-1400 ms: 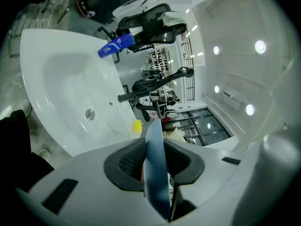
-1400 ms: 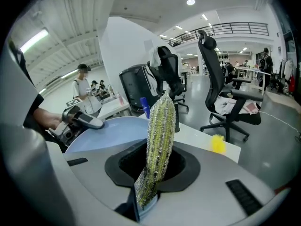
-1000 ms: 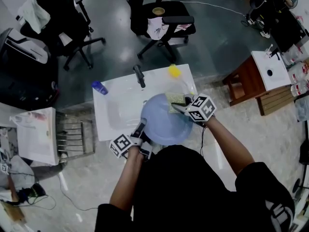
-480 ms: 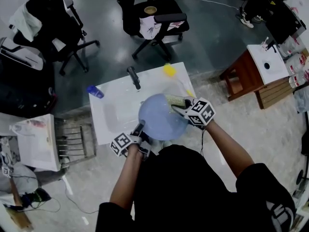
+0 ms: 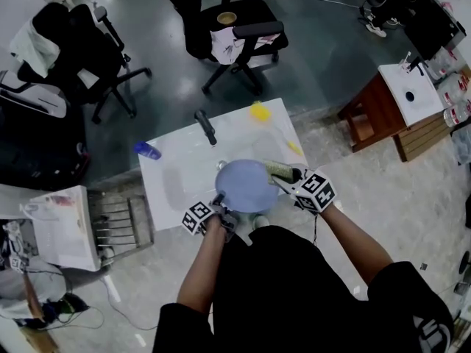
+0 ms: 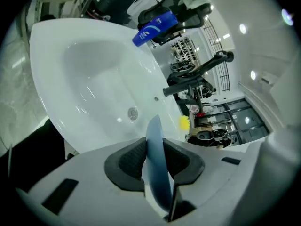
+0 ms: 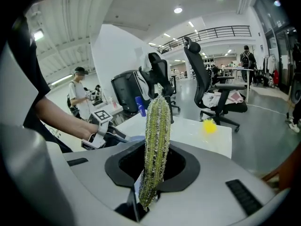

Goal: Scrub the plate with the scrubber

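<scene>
Plate (image 5: 246, 186): pale blue, clamped by its near rim between the pads of left gripper (image 5: 219, 201), reaching ahead of the jaws over white sink (image 5: 173, 171). Scrubber (image 5: 281, 170): yellow-green, pinched in the closed jaws of right gripper (image 5: 288, 179), just beside plate's edge, right of left gripper. Beyond both grippers: black faucet (image 5: 205, 127), blue bottle (image 5: 147, 151), yellow object (image 5: 259, 111) on sink's far rim.

Office/lab space w/ swivel chairs (image 5: 237, 37), freestanding sink (image 5: 174, 179), polished concrete floor (image 5: 331, 57).
</scene>
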